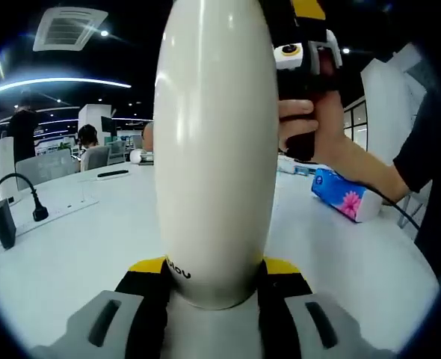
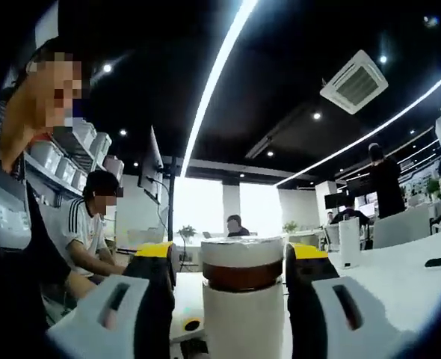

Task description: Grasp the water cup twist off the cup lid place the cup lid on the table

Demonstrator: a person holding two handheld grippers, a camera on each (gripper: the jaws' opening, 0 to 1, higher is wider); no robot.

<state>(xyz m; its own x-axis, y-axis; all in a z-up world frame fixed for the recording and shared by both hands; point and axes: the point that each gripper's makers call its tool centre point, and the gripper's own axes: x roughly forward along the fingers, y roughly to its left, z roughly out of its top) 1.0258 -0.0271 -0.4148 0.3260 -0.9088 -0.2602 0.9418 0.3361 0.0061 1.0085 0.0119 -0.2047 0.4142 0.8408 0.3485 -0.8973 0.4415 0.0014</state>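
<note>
Water cup (image 1: 214,149), tall and cream-white, clamped upright between your left gripper's (image 1: 214,280) yellow-tipped jaws above the white table (image 1: 71,247).

In the right gripper view, your right gripper (image 2: 232,265) closes its jaws on the cup lid (image 2: 241,263), a white cap over a brown band, sitting on the cup's top. In the left gripper view, your hand (image 1: 318,127) holds that gripper beside the cup's upper end. A blue tissue pack (image 1: 344,194) lies on the table to the right, a black power adapter (image 1: 4,221) to the left.
</note>
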